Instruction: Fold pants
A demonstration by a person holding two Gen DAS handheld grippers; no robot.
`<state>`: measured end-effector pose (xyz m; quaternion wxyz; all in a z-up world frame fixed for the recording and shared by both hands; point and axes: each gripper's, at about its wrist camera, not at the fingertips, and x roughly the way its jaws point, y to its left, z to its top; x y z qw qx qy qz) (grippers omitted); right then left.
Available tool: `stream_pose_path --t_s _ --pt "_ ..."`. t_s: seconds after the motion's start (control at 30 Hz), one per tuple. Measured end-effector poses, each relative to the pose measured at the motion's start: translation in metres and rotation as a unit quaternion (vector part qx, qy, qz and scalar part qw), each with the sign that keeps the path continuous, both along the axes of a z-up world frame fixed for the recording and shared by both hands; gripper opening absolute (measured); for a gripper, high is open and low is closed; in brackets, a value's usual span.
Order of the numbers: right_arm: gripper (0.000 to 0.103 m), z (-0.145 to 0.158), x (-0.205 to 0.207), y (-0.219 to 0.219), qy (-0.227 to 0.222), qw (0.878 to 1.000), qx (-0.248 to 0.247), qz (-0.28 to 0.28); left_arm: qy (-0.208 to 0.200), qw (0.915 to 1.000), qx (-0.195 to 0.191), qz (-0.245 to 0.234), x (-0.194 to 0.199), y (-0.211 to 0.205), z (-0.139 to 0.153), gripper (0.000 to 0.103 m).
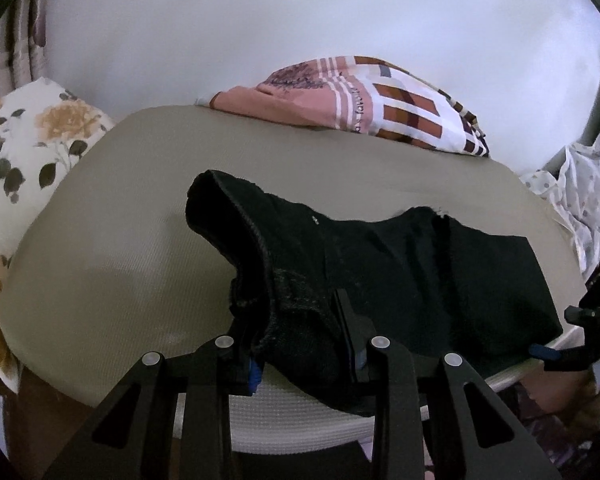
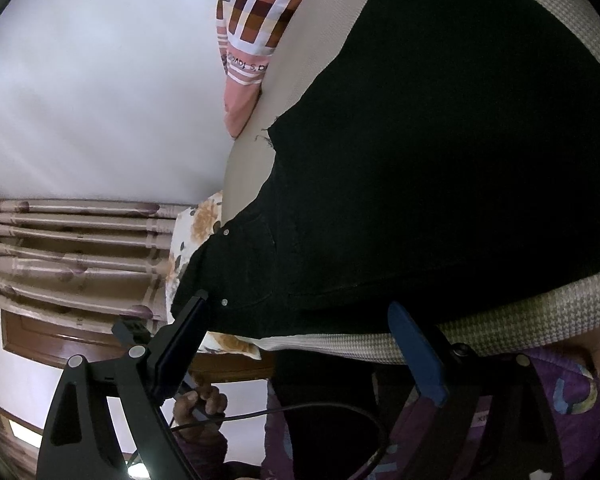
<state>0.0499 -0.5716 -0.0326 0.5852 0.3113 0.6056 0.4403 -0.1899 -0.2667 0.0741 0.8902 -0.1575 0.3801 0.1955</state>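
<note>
Two grippers work at the near edge of a beige mat (image 1: 132,216) where the black pants (image 1: 400,264) lie spread, dark cloth covering most of the mat's right half. The left gripper (image 1: 296,332) has its jaws partly closed around a raised fold of the pants; the fabric bunches up between the fingers (image 1: 350,328) and stands in a hump toward the left. The right gripper (image 2: 300,344) hangs at the mat's edge with its jaws wide apart, nothing between them; its left finger (image 2: 180,344) sits just beside the riveted corner of the pants, its blue-padded one (image 2: 416,356) below the mat's rim. In the left wrist view the right gripper shows at the far right edge. Behind the mat lies a pink and brown patterned cloth (image 1: 364,100), with a floral pillow (image 1: 24,140) to the left and a striped curtain (image 2: 68,248) beyond
</note>
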Motion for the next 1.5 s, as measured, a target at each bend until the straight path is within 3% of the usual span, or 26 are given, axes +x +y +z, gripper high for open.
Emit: stream_pose_path --t_s 0.4,0.73,1.07,1.5 --pt "0.089 0.009 0.0 0.003 -0.032 0.999 -0.015 0.017 -0.02 0.999 0.025 -0.03 0.02 -0.031 0.021 0.031" --pt "0.089 0.015 0.0 0.001 -0.053 0.998 -0.021 0.023 -0.046 0.9973 0.021 -0.054 0.04 -0.056 0.037 0.031" --pt "0.089 0.041 0.007 -0.008 -0.135 0.989 -0.048 0.028 -0.062 0.9939 0.012 -0.091 0.073 -0.088 0.043 0.031" --pt "0.089 0.04 0.012 -0.016 -0.124 0.992 -0.018 0.02 -0.063 0.9884 -0.007 -0.138 0.104 -0.128 0.042 0.031"
